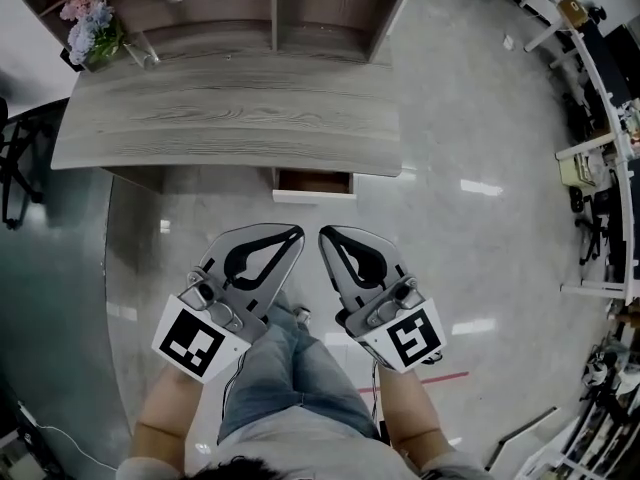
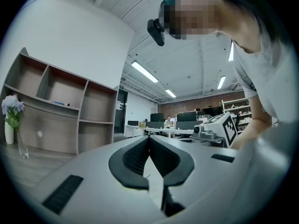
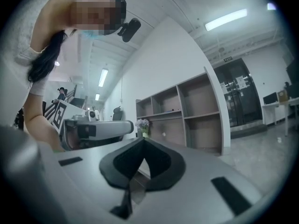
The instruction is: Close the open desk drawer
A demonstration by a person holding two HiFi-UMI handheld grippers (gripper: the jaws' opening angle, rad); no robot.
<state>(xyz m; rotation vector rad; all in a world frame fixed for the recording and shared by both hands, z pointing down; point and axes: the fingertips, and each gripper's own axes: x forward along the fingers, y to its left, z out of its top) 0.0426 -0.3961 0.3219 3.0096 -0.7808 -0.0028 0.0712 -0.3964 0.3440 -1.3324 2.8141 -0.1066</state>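
The drawer [image 1: 313, 182] is seen under the front edge of the desk [image 1: 230, 118], drawn out only a little way, with its pale front facing the person and a strip of brown inside showing behind it. The left tool [image 1: 294, 234] and the right tool [image 1: 326, 234] are held low and close to the body, well apart from the drawer. On each the jaws are brought together at the tips with nothing between them (each tool's own view shows this plainly). No contact has yet been made, so the whole push is judged to lie ahead. The main risk is an off-centre push: if the front is met near one end, the drawer could be skewed and jammed on its runners. A closed tip set too high could be caught by the overhanging desk edge, or could slide off the narrow front. If too much force is used, the drawer could be slammed and the vase of flowers [image 1: 92, 30] at the far corner shaken.
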